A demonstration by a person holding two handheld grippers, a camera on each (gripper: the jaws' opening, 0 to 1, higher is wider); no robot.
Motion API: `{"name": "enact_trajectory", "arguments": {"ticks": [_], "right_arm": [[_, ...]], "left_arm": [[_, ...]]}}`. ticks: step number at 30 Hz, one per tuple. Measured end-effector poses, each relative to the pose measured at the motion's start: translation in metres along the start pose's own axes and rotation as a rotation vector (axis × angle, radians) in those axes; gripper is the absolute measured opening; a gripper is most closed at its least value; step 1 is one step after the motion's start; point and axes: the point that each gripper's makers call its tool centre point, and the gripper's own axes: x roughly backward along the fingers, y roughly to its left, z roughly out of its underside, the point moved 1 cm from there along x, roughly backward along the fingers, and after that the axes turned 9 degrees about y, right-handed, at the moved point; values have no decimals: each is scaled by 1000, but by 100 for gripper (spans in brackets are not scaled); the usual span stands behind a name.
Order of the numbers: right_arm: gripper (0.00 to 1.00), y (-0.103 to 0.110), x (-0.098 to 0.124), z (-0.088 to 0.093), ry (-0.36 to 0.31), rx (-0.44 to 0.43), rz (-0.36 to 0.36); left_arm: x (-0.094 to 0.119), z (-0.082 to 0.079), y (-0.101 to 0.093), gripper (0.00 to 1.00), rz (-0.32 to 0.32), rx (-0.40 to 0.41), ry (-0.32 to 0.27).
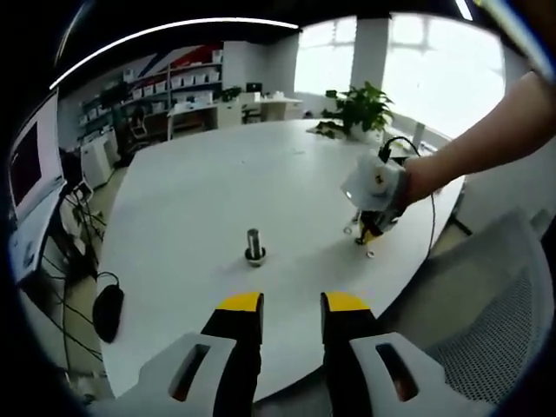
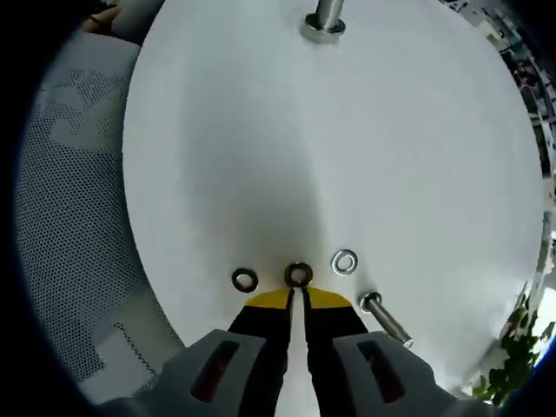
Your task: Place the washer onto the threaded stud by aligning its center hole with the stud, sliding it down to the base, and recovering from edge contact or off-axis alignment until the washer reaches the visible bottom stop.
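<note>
Right hand-held gripper (image 2: 296,294), jaws nearly closed on the middle washer (image 2: 297,274) at lower centre, with the upright threaded stud (image 2: 324,19) far ahead at the frame's top on the table (image 2: 391,139).

White round table (image 1: 217,191), mesh chair (image 1: 486,321), bright windows (image 1: 434,69), shelves (image 1: 174,82)

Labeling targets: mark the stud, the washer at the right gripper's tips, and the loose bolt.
stud (image 1: 254,244), left gripper view, its shaft.
washer (image 2: 298,274), right gripper view, its ring.
bolt (image 2: 385,317), right gripper view, its shank.
</note>
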Motion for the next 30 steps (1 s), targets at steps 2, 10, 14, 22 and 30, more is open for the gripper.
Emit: {"name": "enact_trajectory", "arguments": {"ticks": [2,10,14,22,30], "right_arm": [[9,1,1,1,-66,-67,-43],[17,1,4,0,-187,-122,-73],[20,2,4,-4,-190,-109,-64],[20,2,4,-7,-182,-29,-33],[19,3,5,-12,-195,19,-3]], "left_arm": [[0,2,1,24,-4,-5,11],[-2,6,4,24,-25,-9,41],[-2,5,5,25,-27,-6,35],[-2,7,7,25,-53,-22,49],[-2,5,9,25,-76,-54,51]]}}
